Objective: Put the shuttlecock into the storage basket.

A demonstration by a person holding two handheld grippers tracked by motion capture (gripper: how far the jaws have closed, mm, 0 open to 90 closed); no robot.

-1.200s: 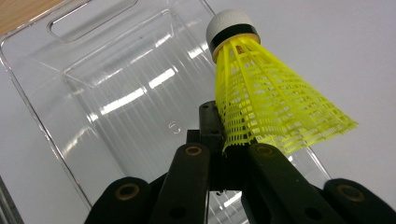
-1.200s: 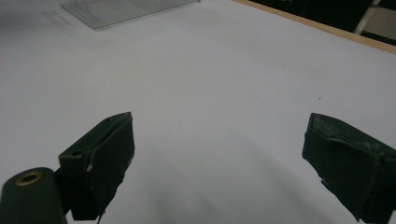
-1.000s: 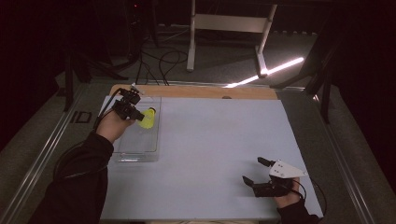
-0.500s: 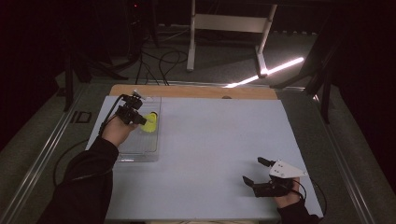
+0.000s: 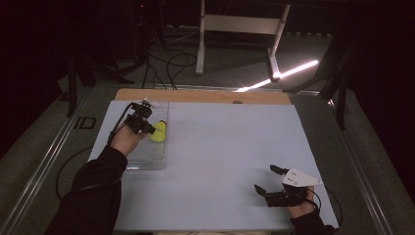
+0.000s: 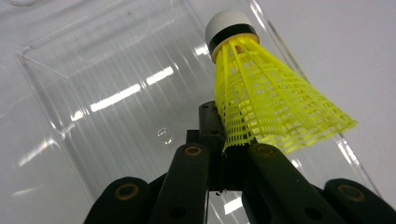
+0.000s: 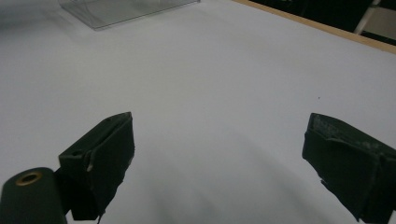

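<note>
Left tongs [image 5: 147,125], pinching the yellow shuttlecock [image 6: 261,98] by its skirt, have been lowered toward the clear tray [image 5: 147,159] since a second ago; release inside looks imminent. Right tongs [image 5: 266,181] are parked spread on the surface [image 5: 230,147].

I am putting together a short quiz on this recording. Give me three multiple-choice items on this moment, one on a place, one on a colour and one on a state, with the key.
1. Where is the shuttlecock?
A. over the clear tray
B. beside the right gripper
C. on the floor

2. What colour is the shuttlecock's skirt?
A. red
B. yellow
C. blue

3. How do the right gripper's jaws stand?
A. shut on the shuttlecock
B. shut on nothing
C. open, nothing between them

Key: 1 A, the left gripper holds it above the tray. 2 B, the mesh skirt is yellow under a white cap. 3 C, the right gripper view shows bare table between wide-apart jaws.
</note>
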